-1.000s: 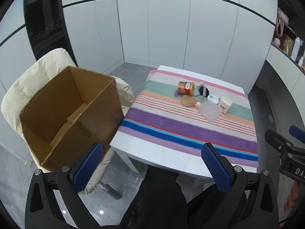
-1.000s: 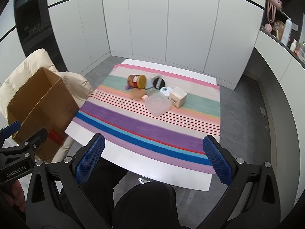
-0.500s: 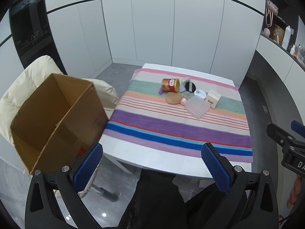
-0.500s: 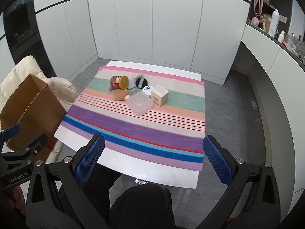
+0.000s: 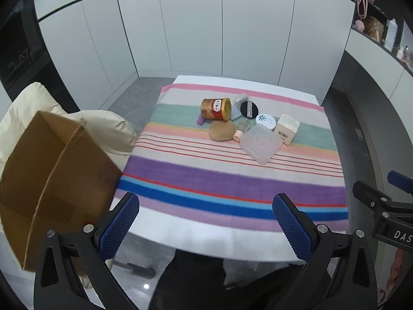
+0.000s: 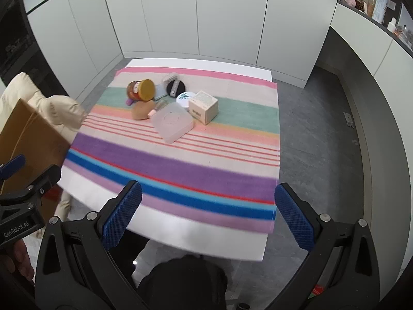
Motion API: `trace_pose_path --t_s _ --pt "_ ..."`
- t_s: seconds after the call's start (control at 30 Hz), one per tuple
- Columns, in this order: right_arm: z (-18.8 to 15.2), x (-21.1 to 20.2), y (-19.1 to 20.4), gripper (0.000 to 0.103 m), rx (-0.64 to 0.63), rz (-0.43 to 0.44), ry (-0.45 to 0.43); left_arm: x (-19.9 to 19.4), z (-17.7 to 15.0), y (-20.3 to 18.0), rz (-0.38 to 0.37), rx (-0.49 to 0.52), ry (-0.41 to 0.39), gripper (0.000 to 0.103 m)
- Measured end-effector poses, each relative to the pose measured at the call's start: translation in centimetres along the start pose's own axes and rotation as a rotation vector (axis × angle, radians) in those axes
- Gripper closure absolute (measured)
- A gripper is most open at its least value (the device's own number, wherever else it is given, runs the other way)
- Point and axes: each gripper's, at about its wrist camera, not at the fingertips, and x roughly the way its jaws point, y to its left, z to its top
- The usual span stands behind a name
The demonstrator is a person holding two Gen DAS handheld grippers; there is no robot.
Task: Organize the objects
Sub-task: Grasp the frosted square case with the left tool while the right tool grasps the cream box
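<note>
Both the left hand-held gripper (image 5: 205, 219) and the right hand-held gripper (image 6: 207, 209) hang spread wide and empty above the near edge of the desk (image 5: 206, 235), well short of the objects. On the striped cloth (image 6: 180, 165), toward the far side, a tipped-over tin can (image 5: 216, 109), a tan puff (image 5: 221, 130), a black puff (image 5: 249, 109), a white round jar (image 5: 265, 121), a small beige box (image 6: 203, 107) and a translucent square container (image 6: 172, 123) sit clustered close together. An open cardboard box (image 5: 49, 180) rests on a cream cushioned chair (image 5: 108, 126) just left of the desk.
</note>
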Motion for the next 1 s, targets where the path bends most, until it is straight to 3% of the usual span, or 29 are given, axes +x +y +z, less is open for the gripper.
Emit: trace_pose_path --t_s 0.43,0.77,1.0 --pt "5.1 9.2 -1.4 0.0 -0.037 -0.005 0.053 10.3 4.1 -4.2 -0.047 0.089 0.063 0.0" --pt "6.2 17.8 -2.6 0.0 -0.067 -0.012 0.117 19.2 4.1 -6.6 -0.089 0.141 0.147 0.0" --pt "6.6 22.2 -2.8 0.0 -0.092 -0.015 0.14 23.9 4.1 -8.1 -0.167 0.164 0.18 0.0"
